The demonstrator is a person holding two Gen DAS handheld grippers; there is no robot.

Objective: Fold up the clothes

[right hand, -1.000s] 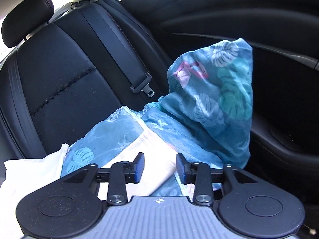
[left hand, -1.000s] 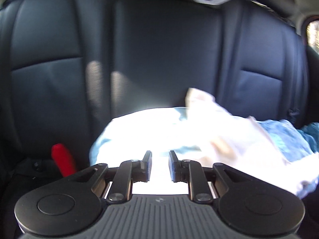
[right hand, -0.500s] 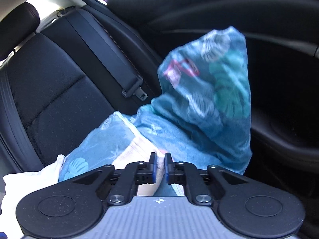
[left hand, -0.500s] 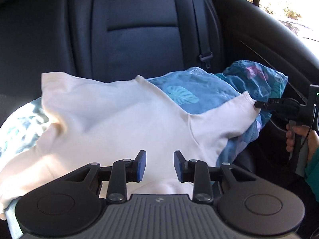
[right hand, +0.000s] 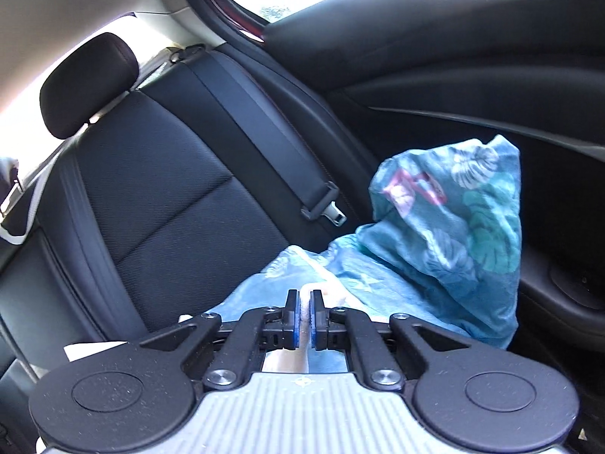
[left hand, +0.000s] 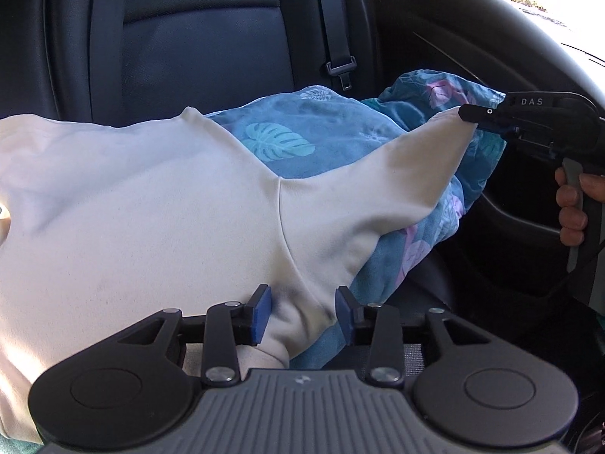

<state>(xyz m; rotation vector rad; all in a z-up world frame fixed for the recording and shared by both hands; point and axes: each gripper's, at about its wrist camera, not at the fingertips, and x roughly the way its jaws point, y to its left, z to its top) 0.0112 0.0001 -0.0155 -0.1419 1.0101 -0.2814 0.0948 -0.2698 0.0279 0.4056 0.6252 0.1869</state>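
A cream long-sleeved top (left hand: 151,219) lies spread over a blue leaf-print cloth (left hand: 314,128) on the car's back seat. My left gripper (left hand: 302,312) is open, its pads on either side of a fold of the cream top near the armpit. My right gripper (right hand: 305,319) is shut on the cream sleeve end (right hand: 325,293). It also shows in the left wrist view (left hand: 472,115), holding the sleeve tip stretched out to the right. The blue cloth (right hand: 453,234) bunches up against the door.
The black leather seat back (left hand: 196,49) and a seat-belt buckle (left hand: 340,68) are behind the clothes. The door panel (right hand: 491,87) is close on the right. A headrest (right hand: 89,83) is at upper left in the right wrist view.
My right gripper shut on the sleeve end and lifted it out to the right. My left gripper swung right from the sunlit seat and moved in onto the cream top, staying open.
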